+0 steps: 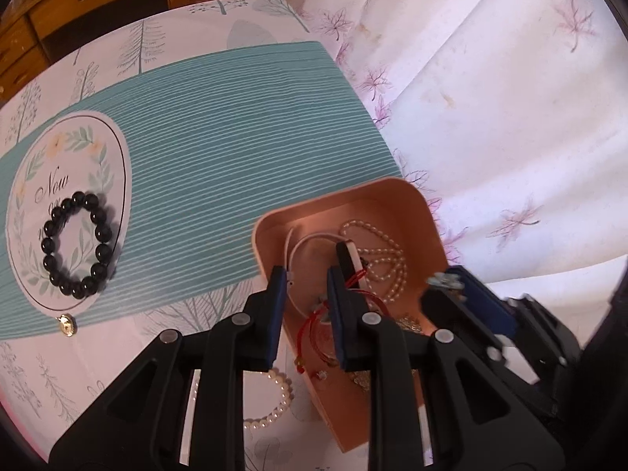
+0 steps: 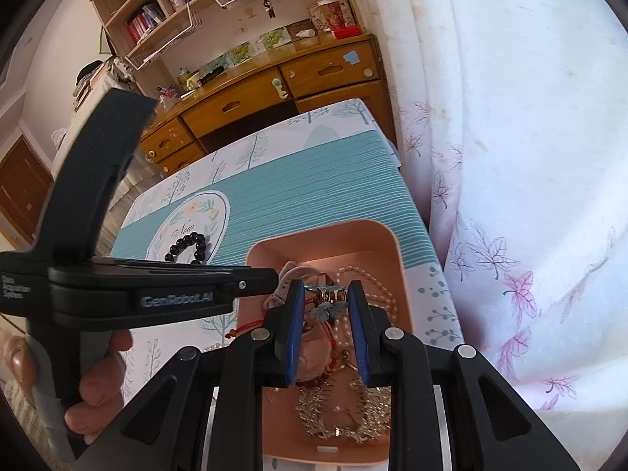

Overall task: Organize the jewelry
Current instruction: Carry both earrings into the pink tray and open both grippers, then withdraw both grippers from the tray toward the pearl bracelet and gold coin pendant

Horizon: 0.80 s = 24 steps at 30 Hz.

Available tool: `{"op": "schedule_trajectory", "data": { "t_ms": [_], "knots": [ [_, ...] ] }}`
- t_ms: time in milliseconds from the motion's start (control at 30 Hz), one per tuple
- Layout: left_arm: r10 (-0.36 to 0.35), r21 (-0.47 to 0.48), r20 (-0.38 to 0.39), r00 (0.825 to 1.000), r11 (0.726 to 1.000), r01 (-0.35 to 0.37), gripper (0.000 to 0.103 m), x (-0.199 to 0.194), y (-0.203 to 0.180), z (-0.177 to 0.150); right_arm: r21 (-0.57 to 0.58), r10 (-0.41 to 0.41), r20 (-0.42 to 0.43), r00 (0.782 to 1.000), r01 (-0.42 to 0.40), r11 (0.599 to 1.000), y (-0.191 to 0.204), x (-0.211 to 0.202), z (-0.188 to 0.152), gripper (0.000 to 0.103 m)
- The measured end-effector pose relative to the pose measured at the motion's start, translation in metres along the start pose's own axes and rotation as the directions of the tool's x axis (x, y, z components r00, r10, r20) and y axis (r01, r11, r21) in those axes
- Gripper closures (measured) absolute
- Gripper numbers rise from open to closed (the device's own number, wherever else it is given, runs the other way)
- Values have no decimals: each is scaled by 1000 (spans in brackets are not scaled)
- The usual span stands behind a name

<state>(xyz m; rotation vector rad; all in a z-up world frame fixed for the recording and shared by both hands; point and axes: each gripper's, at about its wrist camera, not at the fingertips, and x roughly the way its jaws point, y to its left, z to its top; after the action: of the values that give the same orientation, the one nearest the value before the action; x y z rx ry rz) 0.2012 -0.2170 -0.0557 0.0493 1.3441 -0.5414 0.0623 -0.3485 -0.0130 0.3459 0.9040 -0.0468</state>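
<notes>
A pink tray (image 1: 416, 204) (image 2: 392, 243) at the table's right edge holds a pearl necklace (image 1: 386, 259), a white bangle (image 1: 310, 245), red cord bracelets (image 1: 318, 325) and gold chains (image 2: 337, 412). My left gripper (image 1: 304, 278) is open, with its fingers straddling the tray's left wall. My right gripper (image 2: 325, 294) is shut on a gold hair clip with blue flowers (image 2: 327, 302) above the tray; it also shows in the left wrist view (image 1: 445, 280). A black bead bracelet (image 1: 76, 245) (image 2: 188, 247) lies on the teal mat. A pearl bracelet (image 1: 274, 400) lies beside the tray.
A small gold ring (image 1: 66, 325) sits at the teal mat's (image 1: 235, 137) front edge. A white floral curtain (image 1: 490, 98) hangs right of the table. A wooden desk with drawers (image 2: 274, 90) and shelves stands behind. The left gripper's handle (image 2: 117, 274) crosses the right view.
</notes>
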Motion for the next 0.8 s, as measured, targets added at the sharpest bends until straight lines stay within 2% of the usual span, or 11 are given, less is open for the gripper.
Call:
{"op": "schedule_trajectory", "data": {
  "t_ms": [200,333,433,467,567,600,800],
  "knots": [
    [82,-10,54,995,997,-82,84,-26,16,-14,-36,17,-17,1000,-18,999,16,16,7,81],
    [168,-20,92,981,986,-167,84,-39,30,-28,-50,24,-39,999,-26,998,28,32,13,81],
    [205,-21,99,974,979,-204,84,-42,40,-42,-60,19,-56,998,-22,998,37,43,16,81],
    [213,-21,98,972,977,-212,84,-42,42,-46,-56,21,-66,998,-25,998,38,47,17,80],
    [233,-15,95,968,972,-233,84,-39,46,-61,-31,14,-79,997,-17,999,39,55,18,59],
    [239,-9,94,967,971,-239,84,-39,47,-67,-23,15,-75,997,-17,1000,39,55,18,57],
    [236,-18,81,968,972,-235,84,-37,49,-100,-43,13,-53,998,-15,999,47,44,14,57]
  ]
}}
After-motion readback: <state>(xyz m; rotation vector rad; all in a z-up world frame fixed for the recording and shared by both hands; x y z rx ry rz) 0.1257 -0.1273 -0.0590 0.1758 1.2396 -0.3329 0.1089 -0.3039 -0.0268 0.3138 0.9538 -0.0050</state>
